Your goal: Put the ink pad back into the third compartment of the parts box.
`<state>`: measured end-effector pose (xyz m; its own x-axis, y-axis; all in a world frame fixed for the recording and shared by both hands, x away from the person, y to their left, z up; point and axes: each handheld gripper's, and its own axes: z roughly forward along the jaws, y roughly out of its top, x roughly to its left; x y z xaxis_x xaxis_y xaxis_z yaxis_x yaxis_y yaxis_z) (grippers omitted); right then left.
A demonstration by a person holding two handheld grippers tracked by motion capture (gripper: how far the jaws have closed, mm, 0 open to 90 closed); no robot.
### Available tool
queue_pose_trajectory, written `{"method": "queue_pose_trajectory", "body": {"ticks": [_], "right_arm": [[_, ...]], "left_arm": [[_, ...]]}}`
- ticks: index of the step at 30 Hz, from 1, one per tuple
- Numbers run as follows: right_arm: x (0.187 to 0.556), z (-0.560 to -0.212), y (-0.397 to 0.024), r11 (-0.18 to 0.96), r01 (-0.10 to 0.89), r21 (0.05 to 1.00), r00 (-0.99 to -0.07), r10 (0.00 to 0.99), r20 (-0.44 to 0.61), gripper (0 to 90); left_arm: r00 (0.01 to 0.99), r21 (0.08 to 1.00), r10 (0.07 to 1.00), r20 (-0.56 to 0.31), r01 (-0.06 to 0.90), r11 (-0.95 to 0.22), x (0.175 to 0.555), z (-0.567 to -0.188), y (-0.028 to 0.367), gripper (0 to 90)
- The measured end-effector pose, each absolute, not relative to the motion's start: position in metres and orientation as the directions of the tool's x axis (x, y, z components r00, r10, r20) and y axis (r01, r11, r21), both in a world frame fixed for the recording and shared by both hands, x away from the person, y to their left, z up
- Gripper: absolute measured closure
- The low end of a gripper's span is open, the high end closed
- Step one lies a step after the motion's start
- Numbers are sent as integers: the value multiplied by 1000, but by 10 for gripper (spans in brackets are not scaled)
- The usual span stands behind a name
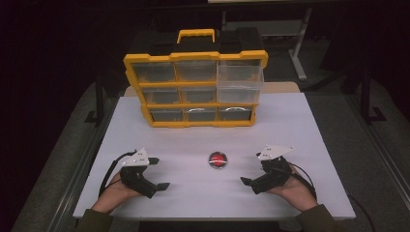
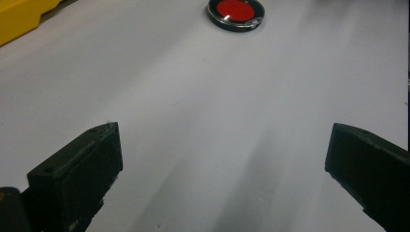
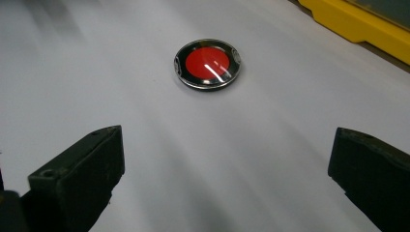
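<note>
**Both sets of fingers apart, red disc lying between the two hands**

Fingers of the left gripper (image 1: 157, 173) and the right gripper (image 1: 251, 169) stand wide apart and hold nothing; each gripper view shows bare white table (image 1: 300, 125) between its own two black fingers (image 3: 77, 179). Both grippers rest low near the front edge of the table, one in each hand, their tips turned inward toward one another.

A small round disc (image 1: 218, 160), red in the middle with a dark, shiny rim, lies flat on the table between the two grippers and a little farther from the person than either. Being round, it has no long axis to line up with, so the fingers could close across it from any side.

From the right gripper view the disc (image 3: 207, 63) sits ahead and close to the middle line of the fingers. From the left gripper view the disc (image 2: 236, 13) lies at the far top edge, looking farther off. By that reading the right hand seems the nearer and better aimed, and a short reach forward and inward would likely bring its fingers around the disc.

Behind it, well apart, stands a yellow drawer organiser (image 1: 196, 89) with clear bins.
</note>
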<state>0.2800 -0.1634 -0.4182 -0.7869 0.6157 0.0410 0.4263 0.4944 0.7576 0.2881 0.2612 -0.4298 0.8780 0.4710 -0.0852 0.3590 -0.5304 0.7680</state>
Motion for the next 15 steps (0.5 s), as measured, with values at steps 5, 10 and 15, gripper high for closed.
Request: {"method": "queue_pose_trajectory", "body": {"ticks": [5, 10, 15], "right_arm": [[283, -416, -162, 493, 423, 760, -789, 613, 42, 0], [289, -412, -160, 487, 425, 763, -790, 611, 51, 0], [296, -409, -155, 494, 427, 757, -793, 607, 51, 0]], "left_arm": [[880, 770, 467, -86, 356, -529, 288, -429, 261, 0], [881, 771, 464, -86, 355, -529, 289, -430, 261, 0], [881, 772, 465, -89, 356, -526, 289, -430, 261, 0]]}}
